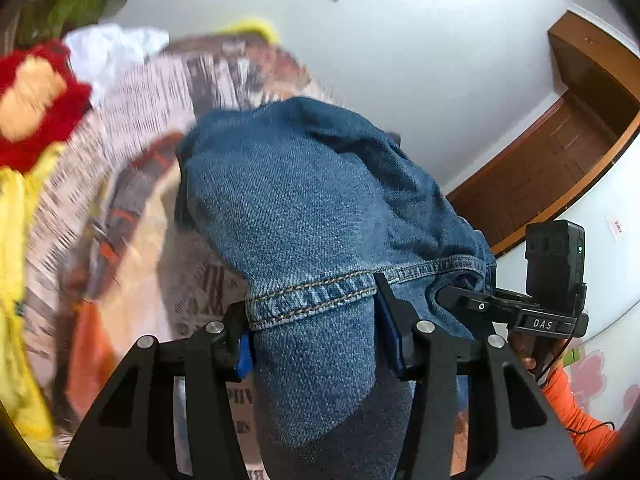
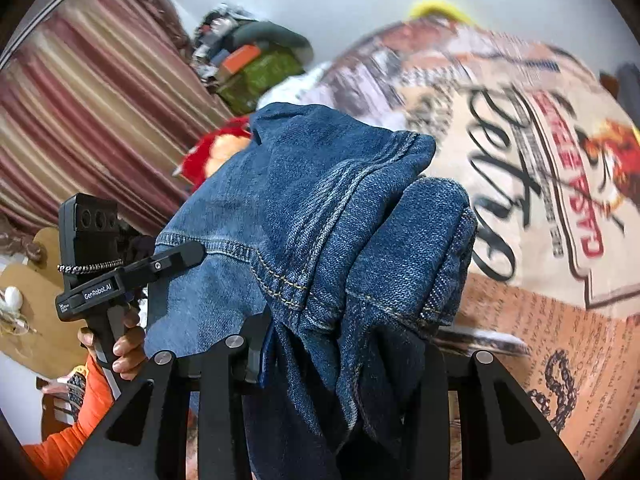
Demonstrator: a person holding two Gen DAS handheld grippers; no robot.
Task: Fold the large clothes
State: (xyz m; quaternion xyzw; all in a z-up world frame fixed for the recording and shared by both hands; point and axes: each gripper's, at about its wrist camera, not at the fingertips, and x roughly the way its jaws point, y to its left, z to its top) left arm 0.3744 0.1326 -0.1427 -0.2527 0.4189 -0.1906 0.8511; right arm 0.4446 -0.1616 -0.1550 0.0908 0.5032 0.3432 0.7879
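Note:
A pair of blue denim jeans [image 1: 304, 208] is held up between both grippers above a printed bedsheet [image 1: 152, 92]. My left gripper [image 1: 312, 320] is shut on a stitched hem of the jeans. My right gripper [image 2: 340, 344] is shut on bunched denim [image 2: 320, 200] with several seams. In the left wrist view the right gripper [image 1: 472, 300] shows at the right, clamped on the same hem. In the right wrist view the left gripper [image 2: 188, 256] shows at the left, clamped on the denim edge. The fingertips are hidden by cloth.
The printed sheet [image 2: 540, 200] covers the bed. A red and yellow plush [image 1: 36, 96], yellow cloth [image 1: 16, 280] and white cloth [image 1: 116, 48] lie at the left. A wooden door [image 1: 560, 152] is at the right. A striped curtain [image 2: 80, 112] and piled items [image 2: 256, 64] stand behind.

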